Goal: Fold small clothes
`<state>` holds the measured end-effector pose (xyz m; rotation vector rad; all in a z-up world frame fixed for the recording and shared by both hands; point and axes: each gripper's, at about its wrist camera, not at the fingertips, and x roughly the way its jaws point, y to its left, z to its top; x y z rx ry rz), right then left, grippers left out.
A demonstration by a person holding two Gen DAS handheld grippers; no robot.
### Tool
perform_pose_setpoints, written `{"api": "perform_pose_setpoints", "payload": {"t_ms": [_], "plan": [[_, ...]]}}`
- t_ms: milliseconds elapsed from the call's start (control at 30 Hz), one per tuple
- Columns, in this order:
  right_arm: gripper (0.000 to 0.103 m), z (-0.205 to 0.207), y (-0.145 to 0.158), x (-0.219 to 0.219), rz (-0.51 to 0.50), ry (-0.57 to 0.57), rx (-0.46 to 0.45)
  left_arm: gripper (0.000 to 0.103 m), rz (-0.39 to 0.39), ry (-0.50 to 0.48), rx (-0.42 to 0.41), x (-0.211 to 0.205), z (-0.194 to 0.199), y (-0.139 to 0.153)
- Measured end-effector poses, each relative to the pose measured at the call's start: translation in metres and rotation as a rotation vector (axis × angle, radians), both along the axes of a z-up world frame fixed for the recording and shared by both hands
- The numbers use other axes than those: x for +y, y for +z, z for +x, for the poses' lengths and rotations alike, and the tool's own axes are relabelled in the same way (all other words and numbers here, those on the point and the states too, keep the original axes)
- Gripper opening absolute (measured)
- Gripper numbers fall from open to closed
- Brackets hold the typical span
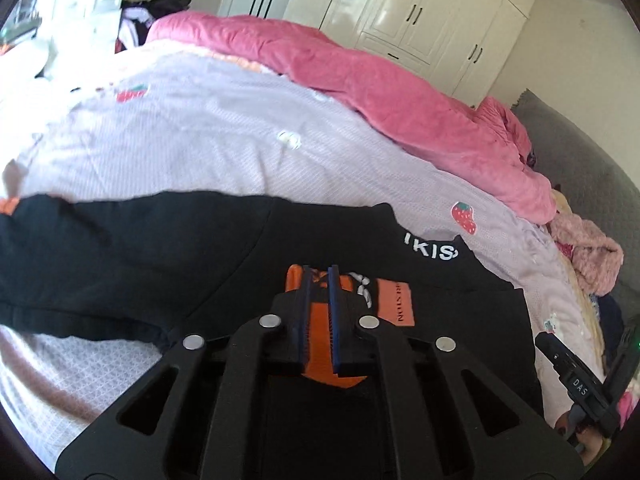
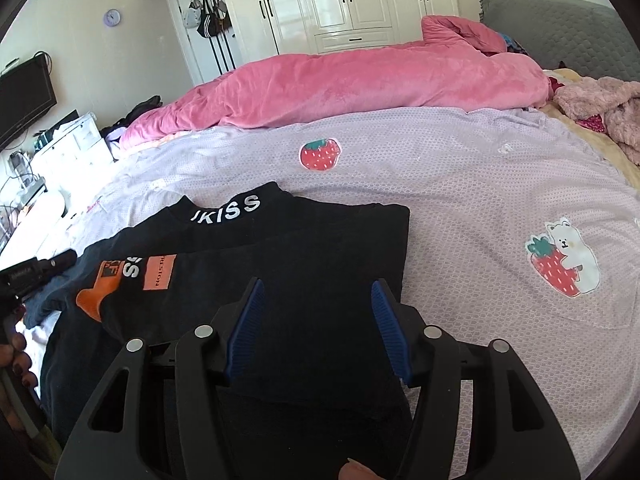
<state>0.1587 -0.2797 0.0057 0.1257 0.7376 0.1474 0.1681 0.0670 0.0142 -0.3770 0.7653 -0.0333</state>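
A black shirt point(image 1: 140, 248) with a white-lettered collar point(image 2: 226, 208) and orange patches point(image 2: 94, 300) lies on the lilac strawberry-print sheet point(image 2: 460, 200). In the left wrist view my left gripper point(image 1: 320, 270) is shut on the shirt, and an orange part of the cloth is pinched between its blue pads point(image 1: 334, 312). My right gripper point(image 2: 318, 286) stands open over the shirt's right half point(image 2: 320, 248), its pads apart with black cloth lying below the gap. Each gripper shows at the edge of the other view: the right gripper body point(image 1: 568, 372) and the left gripper body point(image 2: 40, 268).
A rolled pink duvet point(image 2: 360, 84) runs along the far side of the bed. A fluffy pink garment point(image 2: 600, 108) and a grey headboard point(image 1: 580, 168) are at the right. White wardrobes point(image 1: 420, 12) stand behind. A person's fingers point(image 2: 18, 356) show at the left edge.
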Motion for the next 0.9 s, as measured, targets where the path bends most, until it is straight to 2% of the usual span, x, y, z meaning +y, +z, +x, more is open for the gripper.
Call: {"api": "perform_pose_setpoints", "payload": {"t_ms": [133,233,333,400,433,467,500,567,667,733,900], "plan": [[0.063,0.000,0.000,-0.003,0.005,-0.012,-0.003,0.033,-0.044,0.002,0.025,0.009,-0.006,-0.009],[0.063,0.000,0.000,-0.002,0.007,-0.010,0.000,0.044,-0.090,-0.023,0.043,0.005,-0.002,-0.015],[0.063,-0.001,0.001,-0.003,0.009,-0.006,-0.002,0.054,-0.056,-0.045,0.084,-0.009,0.005,-0.025],[0.063,-0.001,0.001,-0.004,0.010,-0.009,-0.003,0.054,-0.047,-0.049,0.111,-0.015,0.009,-0.034],[0.063,-0.001,0.001,-0.005,0.013,-0.012,-0.002,0.048,-0.034,-0.048,0.125,-0.019,0.011,-0.041],[0.063,-0.001,0.001,-0.006,0.014,-0.015,-0.001,0.024,-0.013,-0.041,0.129,-0.022,0.012,-0.046],[0.063,-0.001,0.001,-0.007,0.015,-0.016,-0.002,0.016,0.008,-0.043,0.121,-0.025,0.011,-0.048],[0.063,-0.002,0.002,-0.008,0.016,-0.019,-0.005,0.009,0.021,-0.052,0.098,-0.027,0.008,-0.044],[0.063,-0.003,0.004,-0.011,0.010,-0.028,-0.015,0.008,0.051,-0.059,0.028,-0.027,0.001,-0.023],[0.063,-0.003,0.004,-0.011,0.009,-0.030,-0.016,0.009,0.114,-0.049,-0.013,-0.028,-0.004,-0.010],[0.063,-0.001,-0.001,-0.003,-0.014,-0.014,0.003,0.012,0.126,-0.055,0.052,-0.026,-0.002,-0.024]]}}
